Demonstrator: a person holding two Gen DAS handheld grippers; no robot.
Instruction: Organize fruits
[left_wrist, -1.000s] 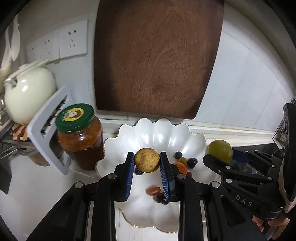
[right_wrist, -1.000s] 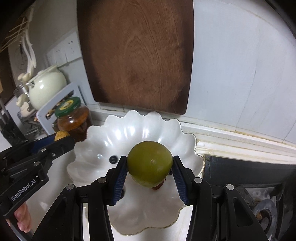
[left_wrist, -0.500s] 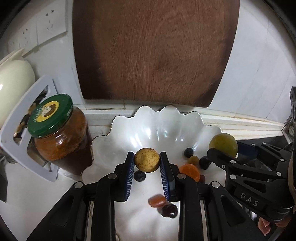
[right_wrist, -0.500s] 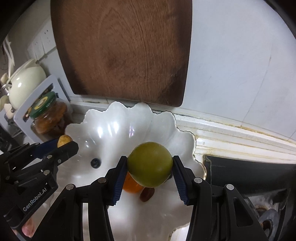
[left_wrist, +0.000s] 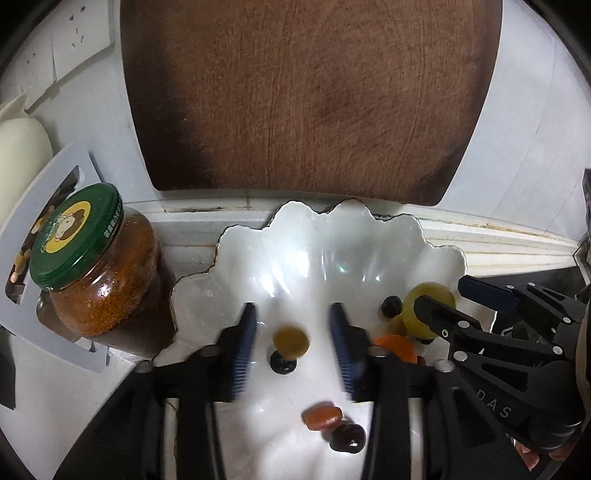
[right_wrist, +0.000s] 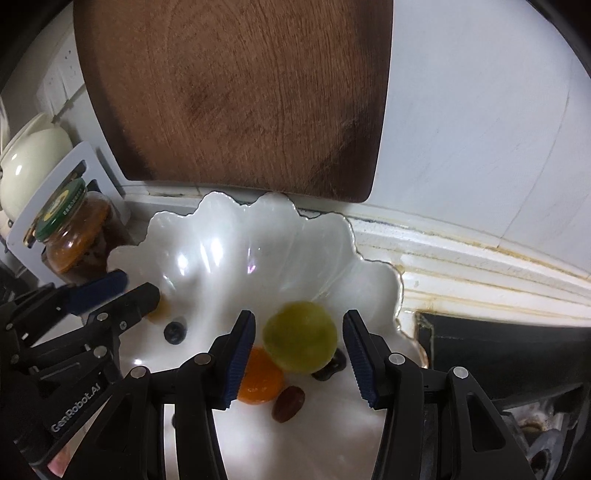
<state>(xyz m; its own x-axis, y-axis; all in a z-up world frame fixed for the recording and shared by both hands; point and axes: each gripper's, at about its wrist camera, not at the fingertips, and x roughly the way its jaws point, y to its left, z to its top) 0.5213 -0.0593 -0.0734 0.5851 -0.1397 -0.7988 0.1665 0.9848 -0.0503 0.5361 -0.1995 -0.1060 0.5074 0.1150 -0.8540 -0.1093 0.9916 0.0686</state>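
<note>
A white scalloped bowl lies below both grippers. My left gripper hangs over its left side, jaws opening. A small yellow-brown fruit sits loose between its pads, touching neither, just above a blueberry. My right gripper is over the bowl's right side, jaws opening. The green round fruit lies between its pads with a gap on each side. It rests against an orange fruit and a dark berry. A brown date lies nearer to me.
A green-lidded jar of brown paste stands at the bowl's left, against a grey rack and a cream teapot. A wooden cutting board leans on the tiled wall behind. A dark stove edge lies to the right.
Both grippers came down closer to the bowl. The left jaws spread and let go of the yellow-brown fruit. The right jaws parted from the green fruit, which now lies in the bowl.
</note>
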